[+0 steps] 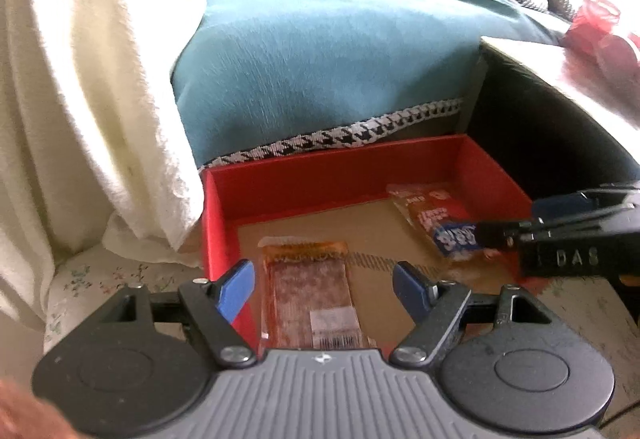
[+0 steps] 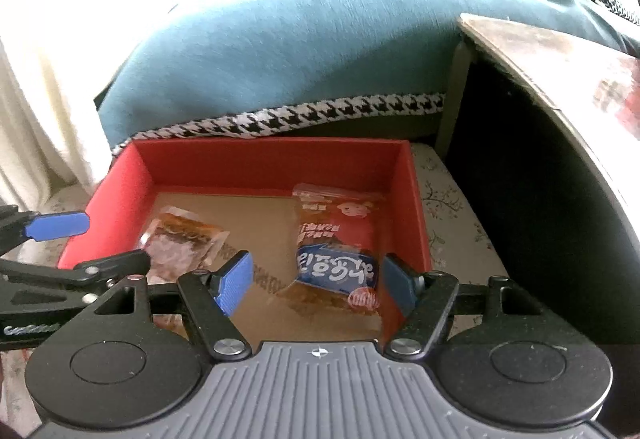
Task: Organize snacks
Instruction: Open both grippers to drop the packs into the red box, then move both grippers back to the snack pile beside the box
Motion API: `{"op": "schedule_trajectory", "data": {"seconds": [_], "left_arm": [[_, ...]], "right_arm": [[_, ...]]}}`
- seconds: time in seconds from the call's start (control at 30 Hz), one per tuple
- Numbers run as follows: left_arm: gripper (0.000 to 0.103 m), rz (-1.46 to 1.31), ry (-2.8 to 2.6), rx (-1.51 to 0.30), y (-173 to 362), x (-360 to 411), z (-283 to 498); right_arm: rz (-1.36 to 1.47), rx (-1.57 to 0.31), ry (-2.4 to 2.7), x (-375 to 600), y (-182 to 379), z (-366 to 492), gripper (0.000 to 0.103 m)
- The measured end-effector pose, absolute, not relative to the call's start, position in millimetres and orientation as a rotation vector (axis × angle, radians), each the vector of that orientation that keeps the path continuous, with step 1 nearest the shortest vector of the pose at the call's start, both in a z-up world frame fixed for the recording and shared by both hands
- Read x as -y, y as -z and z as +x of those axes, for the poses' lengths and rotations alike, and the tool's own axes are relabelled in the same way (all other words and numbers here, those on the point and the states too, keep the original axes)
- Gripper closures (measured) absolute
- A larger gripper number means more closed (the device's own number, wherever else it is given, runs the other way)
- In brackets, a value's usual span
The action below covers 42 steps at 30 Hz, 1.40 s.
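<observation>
Two snack packets lie in the red box point(image 2: 132, 175): I hold my left gripper point(image 1: 324, 285) and right gripper point(image 2: 316, 279) released above them (neither grasps anything).

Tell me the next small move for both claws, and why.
Probably lift both clear of the red box and go for more snacks. Both packets, the clear one and the blue-labelled one, lie flat on its floor, and the left claw and right claw stand open, gripping nothing.
</observation>
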<state>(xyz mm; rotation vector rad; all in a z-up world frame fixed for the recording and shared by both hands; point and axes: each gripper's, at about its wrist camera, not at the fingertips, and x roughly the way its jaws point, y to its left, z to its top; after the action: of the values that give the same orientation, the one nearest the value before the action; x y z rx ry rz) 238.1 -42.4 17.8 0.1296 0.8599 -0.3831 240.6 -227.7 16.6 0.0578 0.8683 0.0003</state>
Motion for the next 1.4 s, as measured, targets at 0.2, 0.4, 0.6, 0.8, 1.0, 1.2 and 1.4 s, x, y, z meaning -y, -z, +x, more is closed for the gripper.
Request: {"op": "schedule_trajectory", "data": {"seconds": [0.2,0.4,0.6,0.8,1.0,1.2,1.4], "left_arm": [[0.032,0.158,0.44,-0.867,-21,34,206],[0.032,0.224,0.51,-0.895,-15,33,172],[0.032,0.312,0.593,-0.935,2,46,157],[0.031,0.376,0.634,-0.982,30,54,163],[0.029,0.369,0.606,-0.966,29,49,169],[0.027,0.383,0.622,-0.992,34,52,167],[0.027,0.421,0.633,-1.004,31,54,138]], "right_arm": [[0.07,-0.871,-0.011,228,-18,205,0.024],[0.072,-0.872,-0.025,225,-21,163,0.021],[0.072,-0.901,-0.014,227,-15,128,0.018],[0.059,-0.957,0.007,229,1,109,0.018],[0.061,-0.975,0.008,232,6,100,0.017],[0.056,-0.999,0.016,235,13,106,0.017],[0.054,-1.005,0.016,237,13,106,0.017]]}}
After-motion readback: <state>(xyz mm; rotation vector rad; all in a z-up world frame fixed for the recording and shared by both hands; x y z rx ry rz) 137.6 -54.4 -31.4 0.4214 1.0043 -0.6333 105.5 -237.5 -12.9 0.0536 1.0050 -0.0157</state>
